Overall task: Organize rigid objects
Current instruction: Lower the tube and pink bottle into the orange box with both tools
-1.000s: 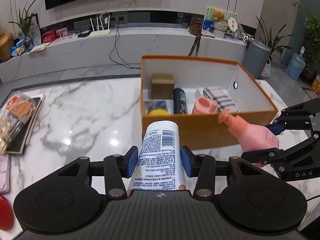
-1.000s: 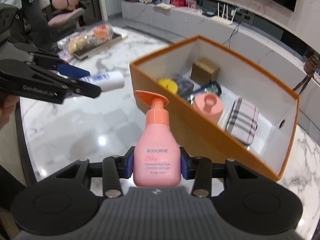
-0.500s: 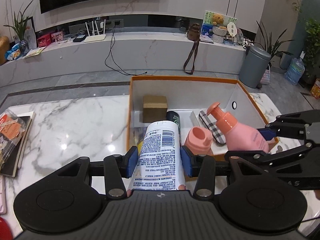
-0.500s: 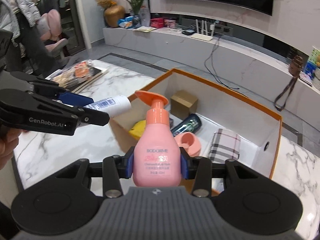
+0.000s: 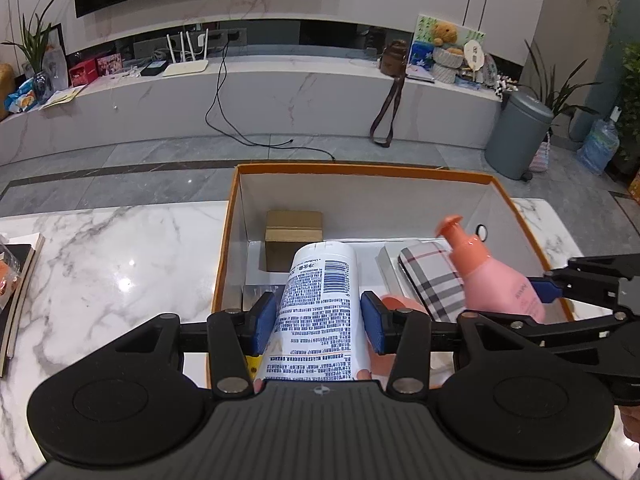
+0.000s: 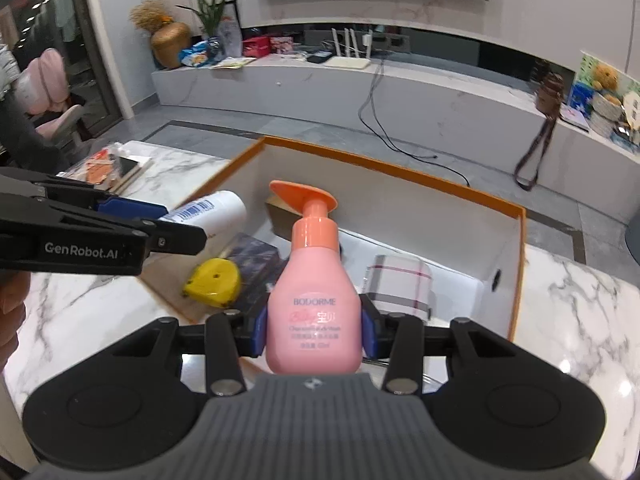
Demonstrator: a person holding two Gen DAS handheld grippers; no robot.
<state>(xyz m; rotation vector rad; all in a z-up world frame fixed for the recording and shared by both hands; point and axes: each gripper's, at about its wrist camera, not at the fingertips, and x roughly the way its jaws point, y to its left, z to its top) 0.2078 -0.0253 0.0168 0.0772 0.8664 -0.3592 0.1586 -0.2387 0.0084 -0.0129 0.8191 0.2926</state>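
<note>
The white bottle (image 5: 320, 304) with blue print sits clamped between the blue pads of my left gripper (image 5: 318, 322), its flat end pointing out over the near wall of the orange box (image 5: 360, 170), above the box's left half. The pink pump bottle (image 6: 312, 304) is squeezed upright between the pads of my right gripper (image 6: 314, 330), orange pump head on top, and it too hangs over the box, towards its right half. From the left camera the two bottles are near each other but apart, the pink one to the right. Down inside the box lie a brown cardboard carton (image 5: 294, 236) at the far left, a yellow tape measure (image 6: 214, 282) near the left wall, and a plaid case (image 5: 432, 280) towards the right. The box stands on a white marble table (image 5: 104, 264).
</note>
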